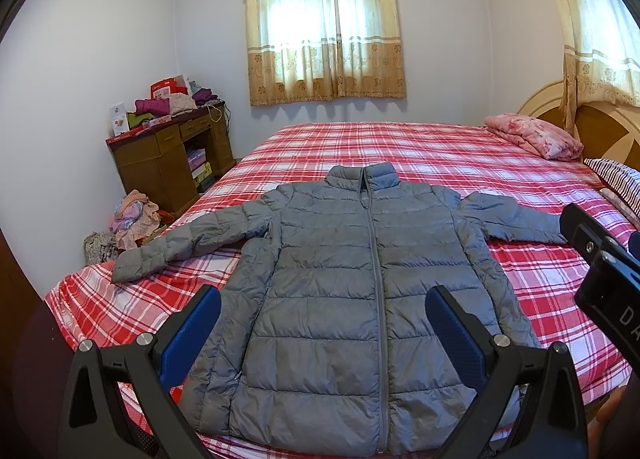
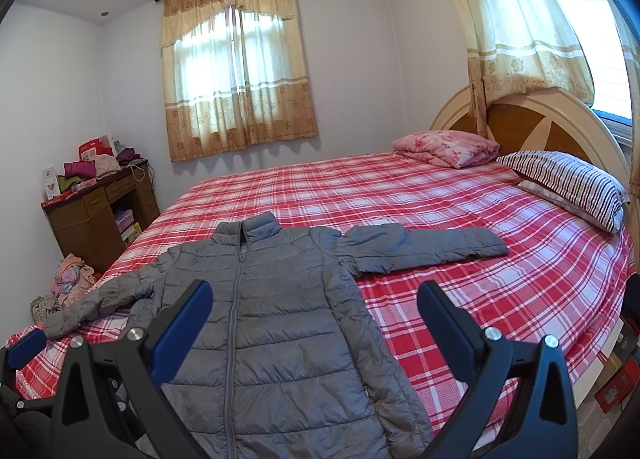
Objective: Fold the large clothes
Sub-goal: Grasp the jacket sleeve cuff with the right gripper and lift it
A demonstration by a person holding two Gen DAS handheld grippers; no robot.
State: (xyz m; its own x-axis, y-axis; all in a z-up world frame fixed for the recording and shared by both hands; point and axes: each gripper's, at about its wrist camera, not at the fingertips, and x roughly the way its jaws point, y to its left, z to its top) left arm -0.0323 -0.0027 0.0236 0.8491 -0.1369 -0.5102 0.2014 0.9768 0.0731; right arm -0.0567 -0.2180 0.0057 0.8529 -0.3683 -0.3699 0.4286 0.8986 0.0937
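1. My left gripper (image 1: 322, 323) hangs over the jacket's hem, jaws spread wide, gripping nothing.
2. My right gripper (image 2: 314, 317) hovers at the jacket's right edge, jaws equally spread and empty.
3. The grey puffer jacket (image 1: 344, 283) lies flat, zipped, sleeves outstretched, on the red plaid bed (image 1: 400, 143).
4. Beyond sit a pink folded quilt (image 2: 448, 147) and a striped pillow (image 2: 568, 179).

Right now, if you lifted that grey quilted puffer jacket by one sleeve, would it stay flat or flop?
The grey quilted puffer jacket would probably flop: its spread sleeves already lie limp and creased on the red plaid bedsheet. Puffy quilting suggests it is light for its size. The smooth shell looks somewhat slippery.
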